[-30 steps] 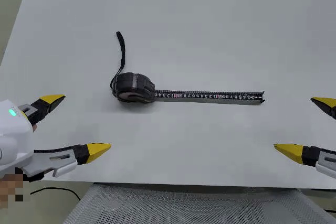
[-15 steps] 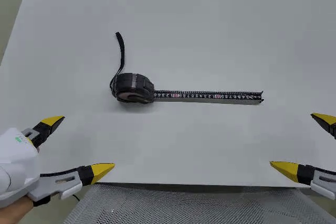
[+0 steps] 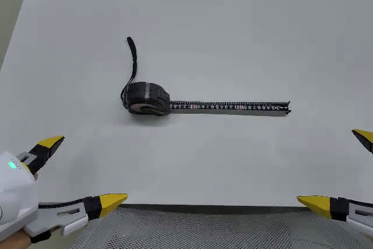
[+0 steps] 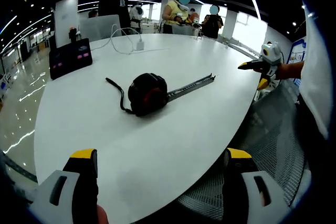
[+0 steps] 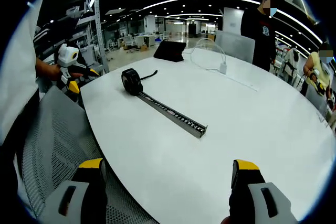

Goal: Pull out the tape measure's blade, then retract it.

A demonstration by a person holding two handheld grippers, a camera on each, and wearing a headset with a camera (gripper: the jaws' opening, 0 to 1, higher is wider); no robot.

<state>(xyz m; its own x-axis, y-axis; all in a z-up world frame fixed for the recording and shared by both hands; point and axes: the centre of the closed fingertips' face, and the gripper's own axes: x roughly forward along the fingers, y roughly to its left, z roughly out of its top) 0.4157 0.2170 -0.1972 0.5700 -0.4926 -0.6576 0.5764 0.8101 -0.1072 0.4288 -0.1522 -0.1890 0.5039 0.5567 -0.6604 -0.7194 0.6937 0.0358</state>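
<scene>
Tape measure (image 3: pixel 147 98) lies mid-way across the white table (image 3: pixel 233 39), blade (image 3: pixel 230 107) drawn out flat to its right, wrist strap (image 3: pixel 134 59) trailing off behind. Left gripper (image 3: pixel 93 168) hangs at the near edge, jaws spread wide, holding nothing. Right gripper (image 3: pixel 326 166) mirrors it opposite, jaws wide apart too, well clear of the blade.

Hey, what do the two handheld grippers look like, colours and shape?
Both match: slim black jaws with pointed yellow tips on pale grey brackets. The left gripper has a rounded white body with a small green light; the right gripper shows the same tips and bracket.
</scene>
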